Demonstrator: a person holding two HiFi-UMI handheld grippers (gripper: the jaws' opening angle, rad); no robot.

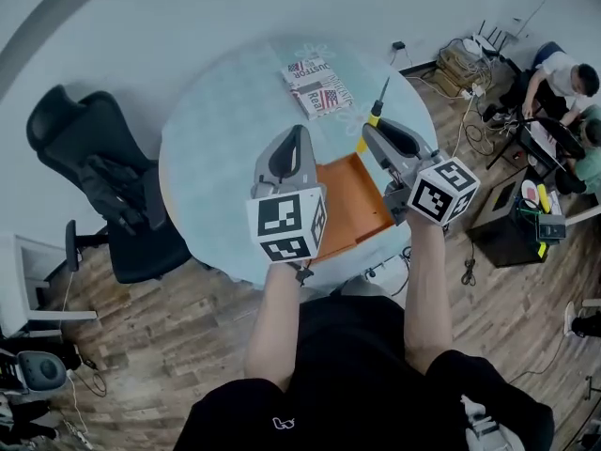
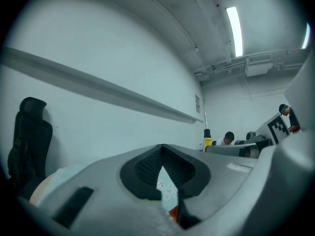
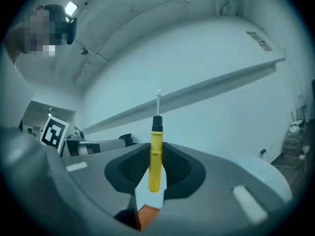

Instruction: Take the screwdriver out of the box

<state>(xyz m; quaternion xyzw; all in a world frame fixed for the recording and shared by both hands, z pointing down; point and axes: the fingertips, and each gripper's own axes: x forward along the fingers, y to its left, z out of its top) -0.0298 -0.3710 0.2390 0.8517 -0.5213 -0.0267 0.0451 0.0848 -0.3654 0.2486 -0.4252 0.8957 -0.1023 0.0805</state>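
Above the table (image 1: 216,148) and orange box (image 1: 343,205), the right gripper's (image 3: 156,149) fingers clamp the screwdriver's (image 3: 155,163) smooth handle, which could slip and drop, while the left gripper's (image 2: 162,147) fingers sit together, empty.

Floor (image 1: 178,336): laid in wood planks.
Chair: black office chair (image 1: 113,186), set left of the left gripper (image 1: 299,137).
Bench (image 1: 216,148): round, pale, spread under that gripper.
Light: ceiling strip (image 2: 235,28), lit.
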